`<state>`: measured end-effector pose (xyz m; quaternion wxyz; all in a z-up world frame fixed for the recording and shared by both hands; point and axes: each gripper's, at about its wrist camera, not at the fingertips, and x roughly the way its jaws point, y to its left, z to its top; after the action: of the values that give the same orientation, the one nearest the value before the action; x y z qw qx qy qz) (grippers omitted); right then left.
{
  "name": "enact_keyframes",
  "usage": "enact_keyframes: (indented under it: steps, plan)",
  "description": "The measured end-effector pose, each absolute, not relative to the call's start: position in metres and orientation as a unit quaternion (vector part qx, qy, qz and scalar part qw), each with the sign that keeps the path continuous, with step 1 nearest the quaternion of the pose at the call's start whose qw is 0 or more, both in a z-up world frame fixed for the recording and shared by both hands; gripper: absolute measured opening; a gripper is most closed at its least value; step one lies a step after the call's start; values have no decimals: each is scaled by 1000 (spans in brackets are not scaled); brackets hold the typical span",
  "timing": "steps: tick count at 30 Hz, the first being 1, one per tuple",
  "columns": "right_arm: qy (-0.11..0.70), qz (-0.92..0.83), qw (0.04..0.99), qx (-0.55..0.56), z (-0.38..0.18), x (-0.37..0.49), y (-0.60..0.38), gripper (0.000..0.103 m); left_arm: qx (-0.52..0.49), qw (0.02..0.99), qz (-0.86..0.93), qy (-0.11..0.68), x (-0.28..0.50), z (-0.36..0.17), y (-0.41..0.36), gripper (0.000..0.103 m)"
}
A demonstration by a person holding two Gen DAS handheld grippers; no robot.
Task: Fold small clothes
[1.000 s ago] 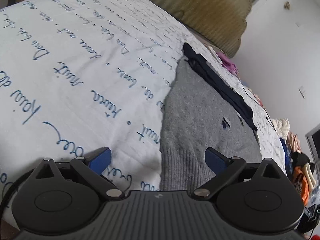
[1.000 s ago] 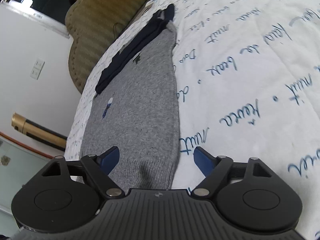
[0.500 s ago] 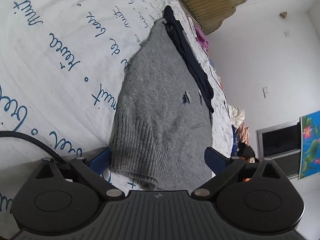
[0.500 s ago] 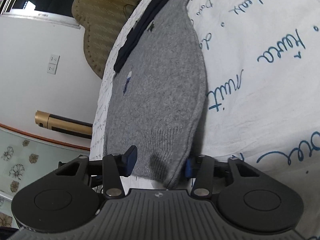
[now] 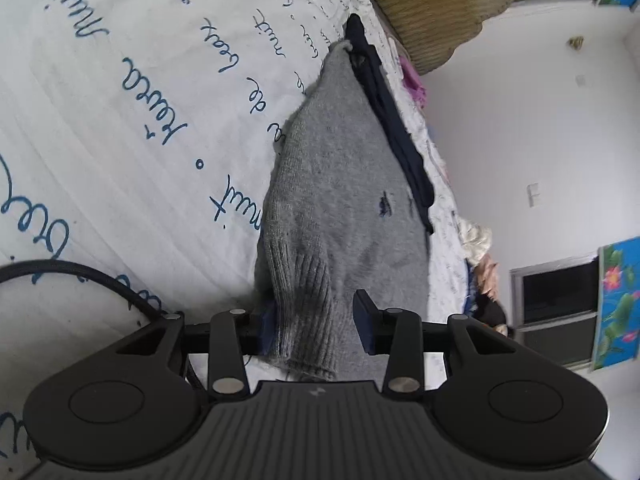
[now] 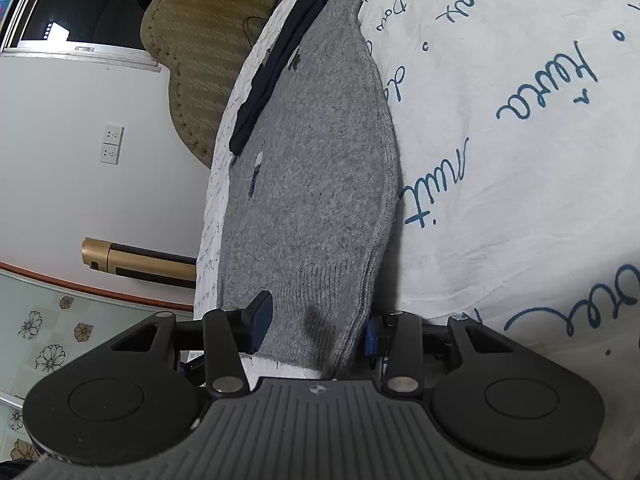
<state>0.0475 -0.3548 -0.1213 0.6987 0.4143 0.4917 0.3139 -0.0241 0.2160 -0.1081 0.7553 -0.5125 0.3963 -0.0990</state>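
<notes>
A grey knitted sweater (image 5: 340,184) lies lengthwise on the white sheet, with a dark navy garment (image 5: 396,136) along its far edge. My left gripper (image 5: 316,324) is closing on the ribbed hem, which bunches into a ridge between its blue pads. In the right wrist view the same sweater (image 6: 316,160) runs away from me, the navy garment (image 6: 280,56) at its upper left. My right gripper (image 6: 316,328) is closing too, and the folded grey edge fills the gap between its pads.
The white bedsheet (image 5: 120,120) with blue handwriting spreads wide beside the sweater. A tan padded headboard (image 5: 432,0) stands at the far end. Loose clothes (image 5: 476,240) are piled past the bed's edge. A black cable (image 5: 80,276) crosses the sheet near the left gripper. A gold tube (image 6: 136,260) lies below the bed's side.
Both grippers have dropped onto the near hem of the sweater and narrowed around it. The hem, flat half a second ago in the left view, is now bunched between the pads.
</notes>
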Motion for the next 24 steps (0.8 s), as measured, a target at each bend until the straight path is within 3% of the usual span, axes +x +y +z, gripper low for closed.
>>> enact_keyframes:
  steps: [8,10,11,13,18,24]
  plan:
    - [489,314,700,416,-122,46,-356,49,-523,750,-104,391,-29,-111,220,36]
    - [488,313,701,416,-122,45,-356,48,-499,761,-74,408,-29,-110,218,5]
    - [486,311,704,415,-121,44,-356,46,-474,768,-46,428,-28,-109,216,4]
    - [485,300,719,398,-121,42,-353,9,-460,774,-36,434,-26,-106,212,4]
    - [479,290,741,371,-119,38,-346,9,-417,796,-43,438,-22,-84,202,4]
    - [430,324,743,398,-95,35,-351,9,-420,820,-97,377,-27,-33,215,4]
